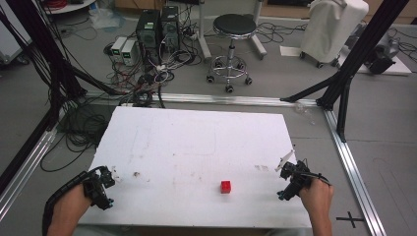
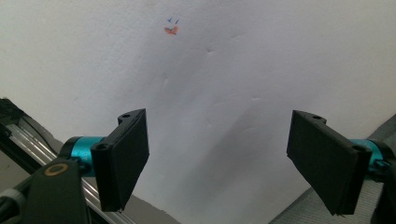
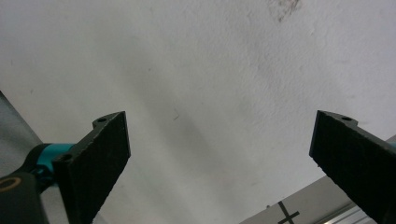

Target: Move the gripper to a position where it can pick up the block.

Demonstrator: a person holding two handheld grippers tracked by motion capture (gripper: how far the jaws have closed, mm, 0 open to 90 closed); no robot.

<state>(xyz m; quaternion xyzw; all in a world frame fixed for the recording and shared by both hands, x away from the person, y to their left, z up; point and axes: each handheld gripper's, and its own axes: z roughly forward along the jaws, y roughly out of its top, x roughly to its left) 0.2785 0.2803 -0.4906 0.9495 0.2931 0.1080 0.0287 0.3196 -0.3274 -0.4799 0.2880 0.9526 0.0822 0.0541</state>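
Note:
A small red cube [image 1: 225,186] rests on the white table [image 1: 196,142], near the front edge and right of centre. My left gripper [image 1: 102,187] hovers over the table's front left corner, open, with nothing between its black jaws [image 2: 219,163]. At the front right corner my right gripper [image 1: 291,181] is open too, its jaws wide apart over bare white surface [image 3: 219,163]. The cube lies about a hand's width to the left of the right gripper, and neither gripper touches it.
A small red and blue mark [image 2: 172,29] sits on the table ahead of the left gripper. A smudge [image 1: 136,173] lies nearby. Black frame posts [image 1: 344,78] flank the table. A stool [image 1: 234,29], computers [image 1: 157,27] and cables stand on the floor behind.

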